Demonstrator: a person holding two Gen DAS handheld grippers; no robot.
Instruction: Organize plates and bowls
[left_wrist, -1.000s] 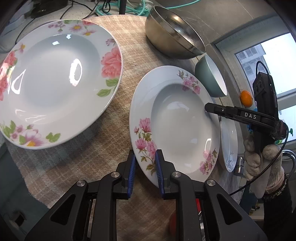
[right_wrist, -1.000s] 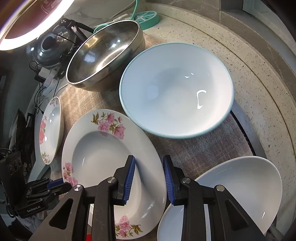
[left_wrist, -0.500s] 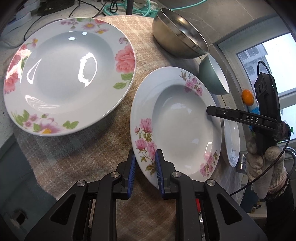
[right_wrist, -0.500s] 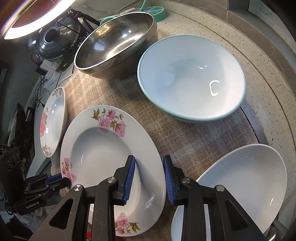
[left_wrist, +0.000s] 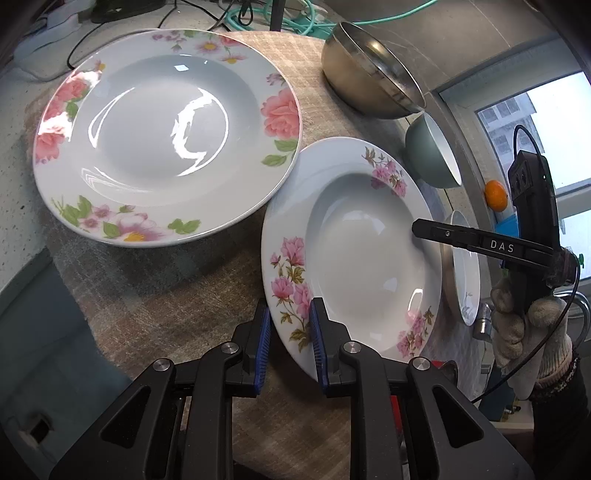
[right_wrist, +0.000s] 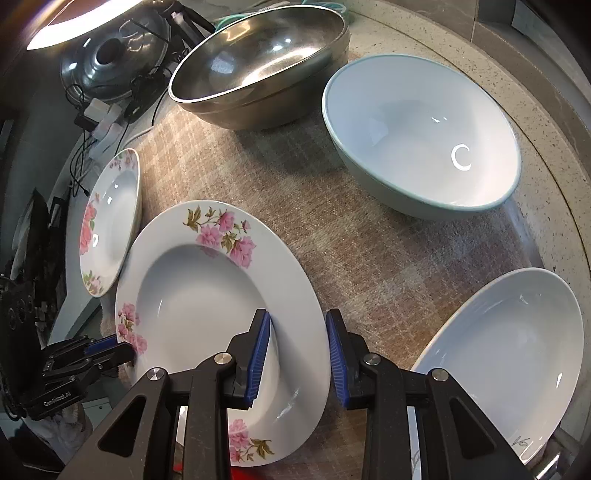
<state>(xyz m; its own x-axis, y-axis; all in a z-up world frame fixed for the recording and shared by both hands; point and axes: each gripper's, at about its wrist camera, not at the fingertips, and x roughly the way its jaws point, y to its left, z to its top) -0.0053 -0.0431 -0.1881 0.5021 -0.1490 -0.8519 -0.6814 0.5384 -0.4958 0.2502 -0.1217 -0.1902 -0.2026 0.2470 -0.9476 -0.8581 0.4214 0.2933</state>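
A: What is the biggest thing on the checked woven mat (right_wrist: 369, 258)?

B: The steel mixing bowl (right_wrist: 258, 70), round, shiny and empty, at the far edge. Next in size is the large floral plate (left_wrist: 162, 136), glossy white with big pink roses on its rim, nothing in it.

A: And the plate being handled?

B: The smaller floral plate (left_wrist: 354, 254), a deep white soup plate with pink blossoms, sits between the large plate and the bowls. Its far rim lies just over the large plate's edge. It is empty too.

A: Who has hold of it?

B: Both. The left gripper (left_wrist: 290, 345) has its blue ribbed pads closed on the near rim. The right gripper (right_wrist: 297, 356) is clamped on the opposite rim, one pad inside the well, one outside.

A: The other bowls?

B: A pale green bowl (right_wrist: 424, 136), white inside, beside the steel one, and a plain white bowl (right_wrist: 509, 347) near the right gripper. Both are empty. A gloved hand (left_wrist: 528, 328) holds the right tool.
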